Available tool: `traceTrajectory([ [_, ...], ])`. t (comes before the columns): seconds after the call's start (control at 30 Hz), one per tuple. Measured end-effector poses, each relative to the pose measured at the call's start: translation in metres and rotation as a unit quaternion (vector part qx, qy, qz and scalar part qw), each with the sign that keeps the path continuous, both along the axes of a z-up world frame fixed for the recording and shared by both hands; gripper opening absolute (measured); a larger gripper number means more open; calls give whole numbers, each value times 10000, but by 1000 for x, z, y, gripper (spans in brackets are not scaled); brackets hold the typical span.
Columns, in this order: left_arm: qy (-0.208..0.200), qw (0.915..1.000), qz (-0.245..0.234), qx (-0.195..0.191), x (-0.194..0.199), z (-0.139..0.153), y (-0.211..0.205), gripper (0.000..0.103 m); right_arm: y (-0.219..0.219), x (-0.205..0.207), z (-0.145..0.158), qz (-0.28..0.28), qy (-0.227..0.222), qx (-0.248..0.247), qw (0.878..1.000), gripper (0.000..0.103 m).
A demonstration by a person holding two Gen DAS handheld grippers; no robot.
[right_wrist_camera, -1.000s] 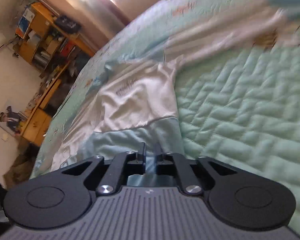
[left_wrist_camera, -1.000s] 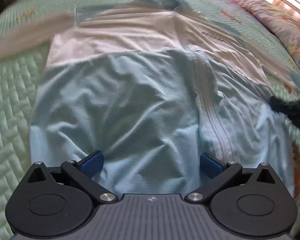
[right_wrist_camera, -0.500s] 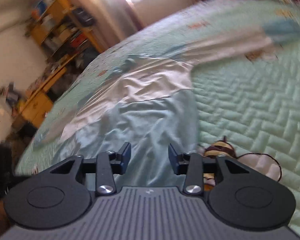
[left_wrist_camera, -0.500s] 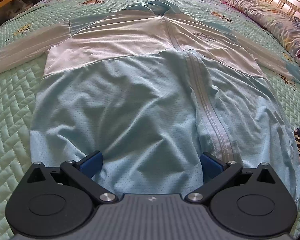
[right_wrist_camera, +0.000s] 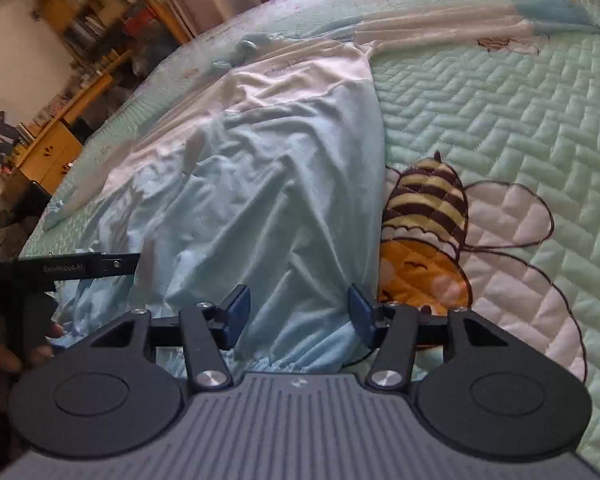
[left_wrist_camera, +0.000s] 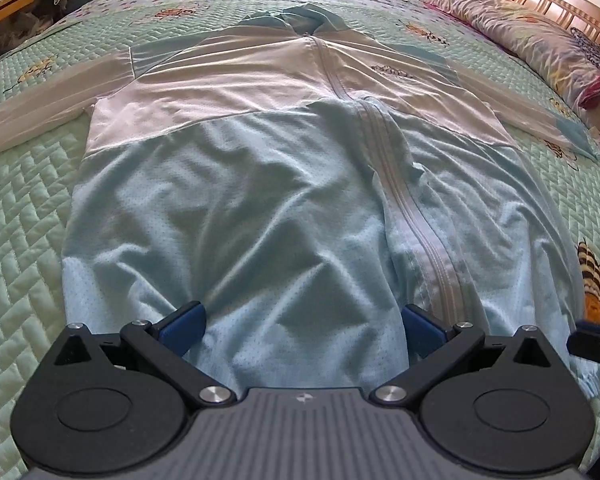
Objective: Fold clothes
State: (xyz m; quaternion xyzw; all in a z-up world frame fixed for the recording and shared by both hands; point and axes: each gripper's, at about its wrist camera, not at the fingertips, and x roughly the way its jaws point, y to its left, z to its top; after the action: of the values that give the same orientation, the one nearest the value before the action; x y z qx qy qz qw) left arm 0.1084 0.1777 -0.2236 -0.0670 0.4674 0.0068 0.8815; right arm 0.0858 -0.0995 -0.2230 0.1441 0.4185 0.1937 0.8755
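1. Light-blue and white zip jacket (left_wrist_camera: pixel 260 184) spread face-up on bed (left_wrist_camera: pixel 24 208), filling centre of left wrist view; collar at top centre, hem at bottom by the fingers.
2. Both sleeves out to the sides: one toward upper left (left_wrist_camera: pixel 40 108), one toward upper right (left_wrist_camera: pixel 540 120). No fold made yet.
3. Body fabric creased around zip line (left_wrist_camera: pixel 404 208); laid out but not fully smoothed.
4. Left hand-held gripper (left_wrist_camera: pixel 300 332) wide open over the hem, blue cloth lying between the fingers, nothing pinched.
5. Right hand-held gripper (right_wrist_camera: pixel 298 312) at the jacket's side edge near lower centre of right wrist view, beside bee print (right_wrist_camera: pixel 424 232); jaws opening, hem cloth between them, pads not pressing on it.
6. Judgement: spreading stage about done; sleeves folding in, body folding and final tidy all left. Task barely begun.
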Motion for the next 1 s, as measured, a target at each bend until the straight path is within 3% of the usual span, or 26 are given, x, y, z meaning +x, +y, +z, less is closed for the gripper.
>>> traceTrajectory([
  [0.13,68,10000,35,-30,-9,0,1,102,21,-13,1,156,-420,-673,9967,60],
  [0.33,188,9998,89,-27,-23,0,-2,102,39,-25,-7,301,-767,-864,9928,92],
  [0.37,215,9997,102,-15,-25,0,-3,102,42,-27,-8,314,-787,-918,9922,92],
  [0.47,291,9995,123,-49,-35,1,-6,102,40,-29,-5,144,-647,-795,9946,92],
  [0.7,376,9991,172,-66,-65,3,-13,102,8,-48,-7,-156,-599,249,9978,91],
  [0.77,337,9985,217,-368,-75,7,-7,102,-5,-51,-6,-362,-446,776,9953,86],
  [0.83,147,9938,444,-1010,-88,14,9,102,-22,-52,-7,-664,-193,1599,9847,79],
  [0.9,-114,9831,719,-1682,-101,21,26,102,-31,-54,-3,-801,-91,2057,9753,69],
  [1.0,-517,9624,1028,-2461,-115,31,49,102,-25,-54,14,-480,-140,2583,9648,49],
])
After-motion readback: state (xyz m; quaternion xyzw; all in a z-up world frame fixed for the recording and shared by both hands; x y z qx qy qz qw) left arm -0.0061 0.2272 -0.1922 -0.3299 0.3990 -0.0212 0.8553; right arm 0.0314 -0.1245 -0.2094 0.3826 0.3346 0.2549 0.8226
